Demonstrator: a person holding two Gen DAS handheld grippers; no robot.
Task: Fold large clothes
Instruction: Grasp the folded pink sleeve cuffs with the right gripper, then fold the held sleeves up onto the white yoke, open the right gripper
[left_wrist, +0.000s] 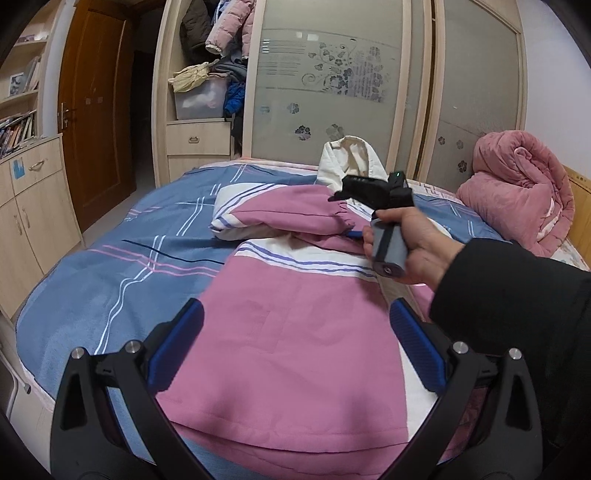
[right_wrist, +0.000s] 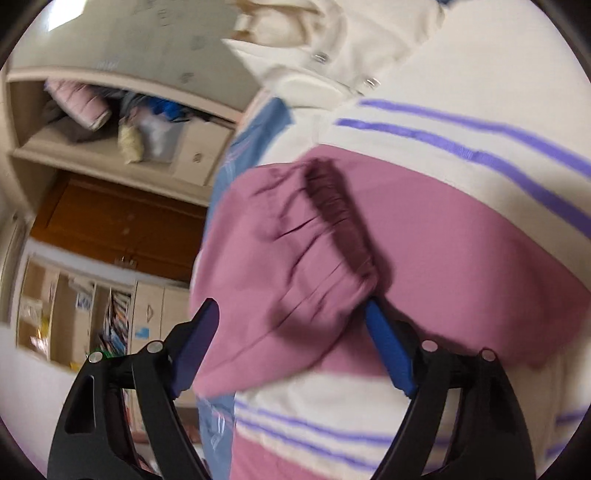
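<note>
A pink and white jacket with purple stripes (left_wrist: 295, 332) lies spread on the bed, its white hood (left_wrist: 347, 158) at the far end. My left gripper (left_wrist: 295, 332) is open above the jacket's lower body, touching nothing. My right gripper (right_wrist: 291, 332) is open, with the jacket's pink sleeve cuff (right_wrist: 332, 221) lying between its blue fingers (right_wrist: 388, 350). In the left wrist view the right gripper (left_wrist: 343, 218) sits at the sleeve, which is folded across the chest.
The bed has a blue plaid sheet (left_wrist: 110, 258). A rolled pink quilt (left_wrist: 517, 195) lies at the right by the headboard. An open wardrobe (left_wrist: 207, 92) with clothes and a brown door (left_wrist: 96, 110) stand beyond the bed. Cabinets (left_wrist: 29, 206) line the left wall.
</note>
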